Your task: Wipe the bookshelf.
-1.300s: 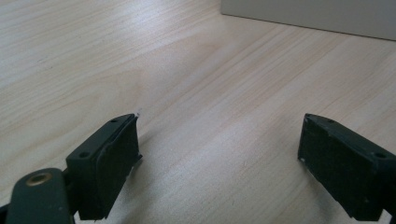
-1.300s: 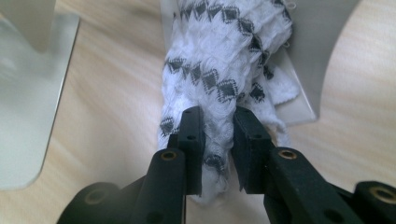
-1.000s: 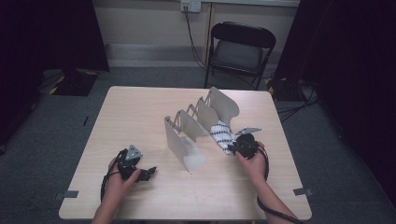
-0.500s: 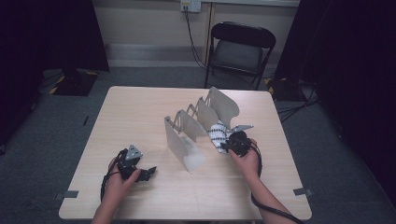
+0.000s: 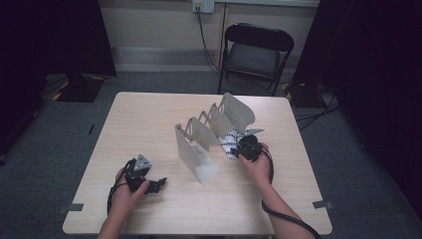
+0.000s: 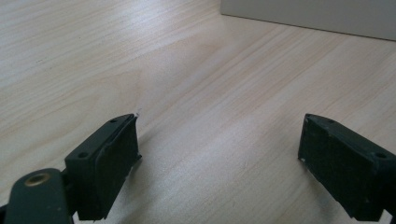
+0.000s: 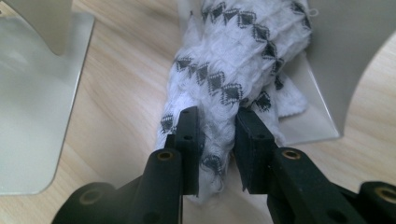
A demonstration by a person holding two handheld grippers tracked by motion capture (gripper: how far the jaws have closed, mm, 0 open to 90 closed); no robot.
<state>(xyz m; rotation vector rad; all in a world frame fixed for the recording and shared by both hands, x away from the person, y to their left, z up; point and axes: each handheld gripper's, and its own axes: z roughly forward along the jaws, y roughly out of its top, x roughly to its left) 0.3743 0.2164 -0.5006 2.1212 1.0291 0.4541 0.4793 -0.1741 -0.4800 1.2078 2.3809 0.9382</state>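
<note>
The right gripper (image 7: 217,135) pinches a rolled white cloth with black diamond marks (image 7: 233,65); its two fingers (image 7: 189,140) press into the near end of the roll from both sides. The cloth lies on the wooden counter (image 5: 149,119) between two upright plates of a grey metal rack (image 5: 209,134), its far end resting against a plate and its top cut off by the picture's edge in the right gripper view. From the high view the right gripper (image 5: 247,148) and the hand cover most of the cloth (image 5: 230,142), so only a patterned strip shows.

The left gripper (image 6: 219,149) sits low over bare counter, fingers (image 6: 109,154) spread wide with nothing between them. In the high view it (image 5: 144,179) lies near the counter's front left, well apart from the rack, its fingers too small to make out there.
</note>
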